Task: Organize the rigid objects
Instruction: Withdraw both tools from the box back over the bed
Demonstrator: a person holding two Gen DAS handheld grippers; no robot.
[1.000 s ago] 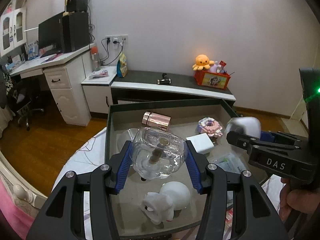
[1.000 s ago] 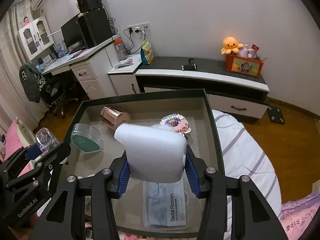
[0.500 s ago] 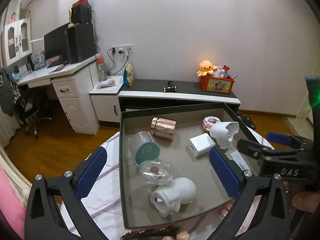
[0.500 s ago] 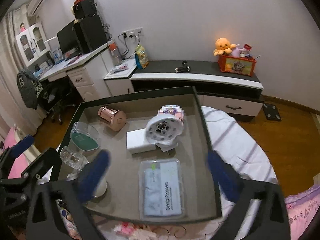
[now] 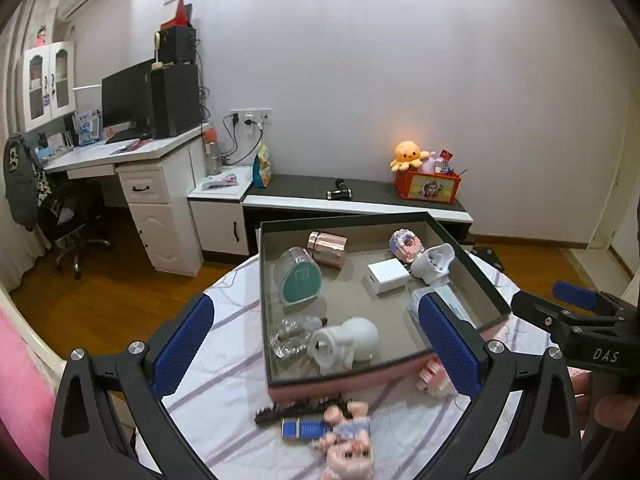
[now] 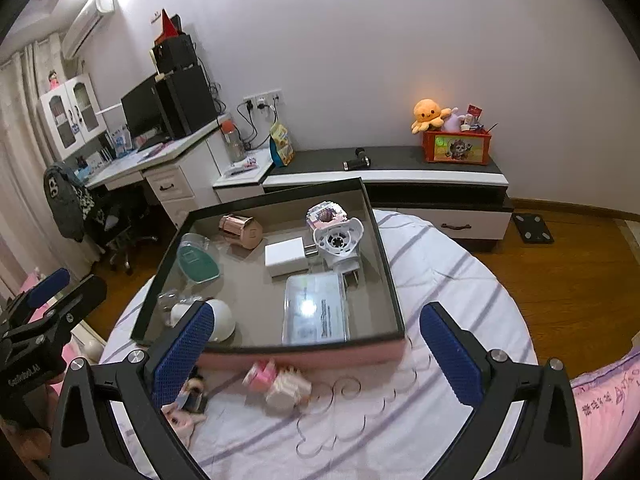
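Note:
A dark-rimmed box (image 5: 486, 286) (image 6: 386, 264) sits on the round white table. Inside lie a clear glass jar (image 5: 290, 336), a white figurine (image 5: 346, 344), a teal-lidded case (image 5: 298, 280) (image 6: 198, 262), a rose-gold tin (image 5: 326, 245) (image 6: 240, 231), a white charger (image 5: 387, 276) (image 6: 286, 256), a white fan-like piece (image 5: 434, 264) (image 6: 338, 240), a block model (image 5: 406, 242) and a floss box (image 6: 316, 308). My left gripper (image 5: 316, 348) is open and empty, above the box's near edge. My right gripper (image 6: 314, 354) is open and empty, in front of the box.
On the cloth in front of the box lie a pink pig toy (image 5: 348, 436), a blue stick (image 5: 300, 429), a black comb (image 5: 276, 414) and pink-white toys (image 6: 276, 382). A desk (image 5: 120, 156) and low cabinet (image 5: 352, 200) stand behind. Wood floor surrounds the table.
Both grippers let go of their loads, the glass jar and the white fan piece, which now lie in the box. Both have opened wide and drawn back toward the near table edge.

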